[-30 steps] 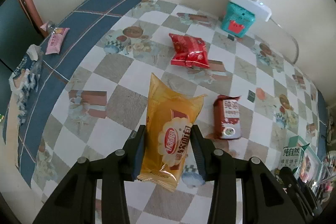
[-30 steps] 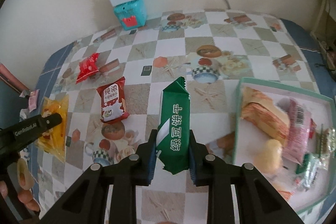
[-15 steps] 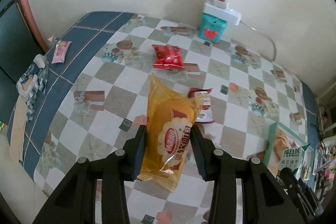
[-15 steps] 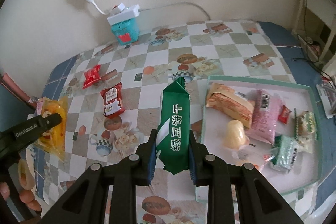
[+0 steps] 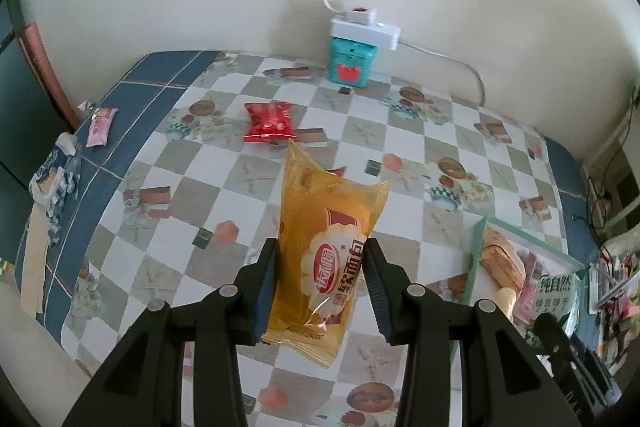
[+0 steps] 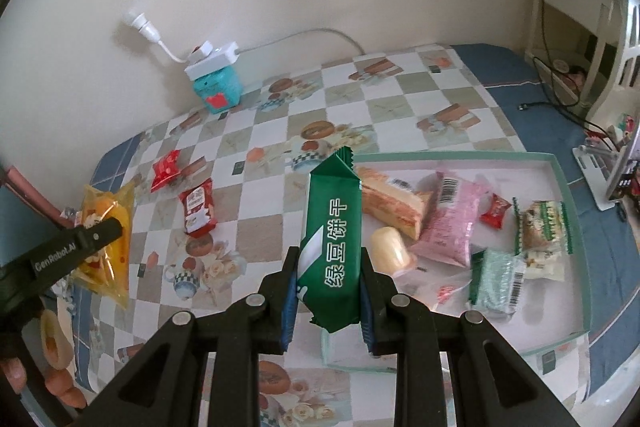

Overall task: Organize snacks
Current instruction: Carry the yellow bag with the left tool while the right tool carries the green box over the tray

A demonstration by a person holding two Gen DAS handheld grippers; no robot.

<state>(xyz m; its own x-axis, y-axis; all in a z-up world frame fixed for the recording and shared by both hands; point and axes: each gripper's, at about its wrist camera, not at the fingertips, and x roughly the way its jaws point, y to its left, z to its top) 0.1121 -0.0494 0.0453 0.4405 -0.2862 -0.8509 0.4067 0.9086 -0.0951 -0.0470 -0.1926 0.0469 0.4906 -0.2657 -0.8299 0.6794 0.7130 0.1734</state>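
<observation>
Both grippers are loaded. The right gripper [image 6: 328, 291] is clamped on a green biscuit pack [image 6: 332, 239], held with its long axis running straight out along the fingers, its far end over the near-left corner of the mint-rimmed tray [image 6: 568, 195] that already holds several wrapped snacks. The left gripper [image 5: 320, 283] is clamped on a yellow bread packet [image 5: 324, 251], also lengthwise along its fingers, above the checked tabletop [image 5: 400, 131]. From the left gripper the tray [image 5: 478, 239] lies off to the right, near the tabletop's right edge, so the right gripper looks far nearer to a drop. Two red packets, a larger one [image 6: 197, 213] and a smaller one [image 6: 166, 170], lie loose on the tabletop toward its left side, apparently awaiting collection.
</observation>
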